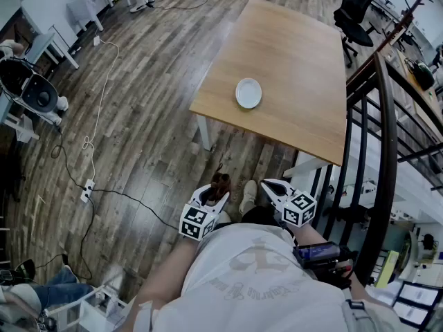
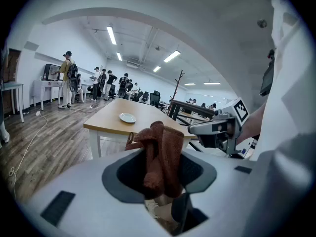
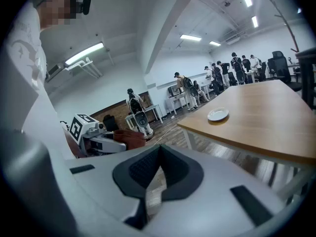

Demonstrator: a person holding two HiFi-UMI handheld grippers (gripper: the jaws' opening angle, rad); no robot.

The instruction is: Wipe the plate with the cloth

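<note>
My two grippers hang low, just in front of my shirt, side by side but apart. The left gripper (image 1: 210, 198) has its fingers closed on the cloth (image 2: 160, 154), a reddish-brown folded bundle that stands up between the pads and pokes out past the tips. The right gripper (image 3: 160, 149) carries nothing. Its fingers are pressed together at the tips, and only floor shows through the narrow slit lower down. In the right gripper view, the cloth juts from the other gripper, off to the side.

Under them lies the wood-plank floor (image 1: 145, 137), and one of my shoes (image 1: 248, 196) shows between the grippers. A white cable (image 1: 102, 102) trails over the planks on my left towards a power strip (image 1: 86, 191). On my right a dark railing (image 1: 385, 144) runs forward past the counter's side.

Ahead stands the counter (image 1: 297, 54), with a light wooden top on white legs. The plate (image 1: 248, 93), small, round and white, sits on it close to the edge nearest me, towards the left corner. It is well apart from both grippers and from the cloth.

Beyond the counter's far right corner is a black office chair (image 1: 351, 9). Farther back, in the left gripper view, people (image 2: 66, 75) stand at desks along the far wall.
</note>
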